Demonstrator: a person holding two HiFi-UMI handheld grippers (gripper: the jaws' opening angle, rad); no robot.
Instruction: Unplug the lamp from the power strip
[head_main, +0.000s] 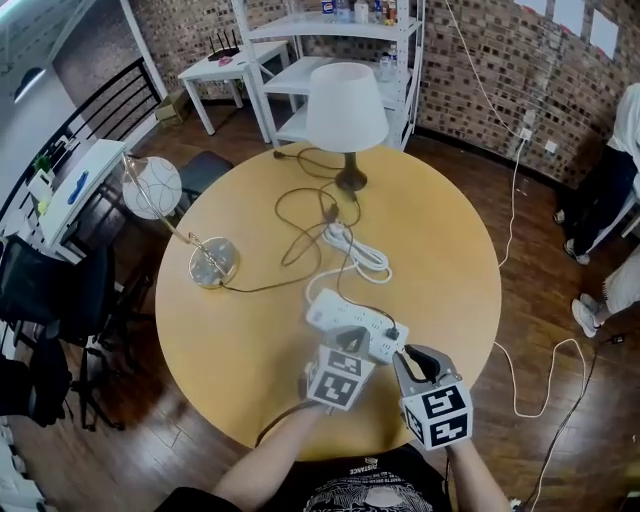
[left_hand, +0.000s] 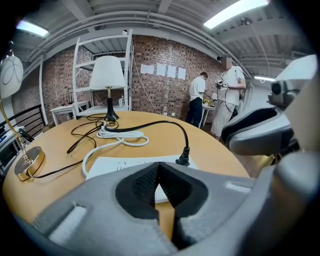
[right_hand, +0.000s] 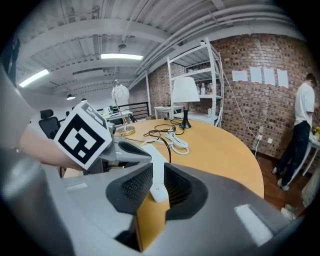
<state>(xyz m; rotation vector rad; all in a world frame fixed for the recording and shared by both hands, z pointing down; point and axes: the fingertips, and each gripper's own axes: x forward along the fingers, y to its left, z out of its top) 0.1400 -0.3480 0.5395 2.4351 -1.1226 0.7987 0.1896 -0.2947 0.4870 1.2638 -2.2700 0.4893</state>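
1. Sitting on the round table (head_main: 230, 340), the white power strip (head_main: 335, 312) has the lamp's black plug (head_main: 392, 333) in its near end; the lamp (head_main: 346, 110) stands at the far edge.
2. Left gripper (head_main: 350, 342): fingers pinched together, empty, right over the strip.
3. Right gripper (head_main: 412, 358): fingers partly apart, strip's end between them, not squeezed.

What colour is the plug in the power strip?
Black plug, white power strip; left gripper view shows it best.

**No legible writing in view**

Small white lettering on the black T-shirt (head_main: 372, 486) is too tiny to read, as are the faint marks on the white plastic power strip (left_hand: 120, 167). The white paper sheets (left_hand: 161, 70) on the red brick wall (left_hand: 150, 50) show nothing readable.
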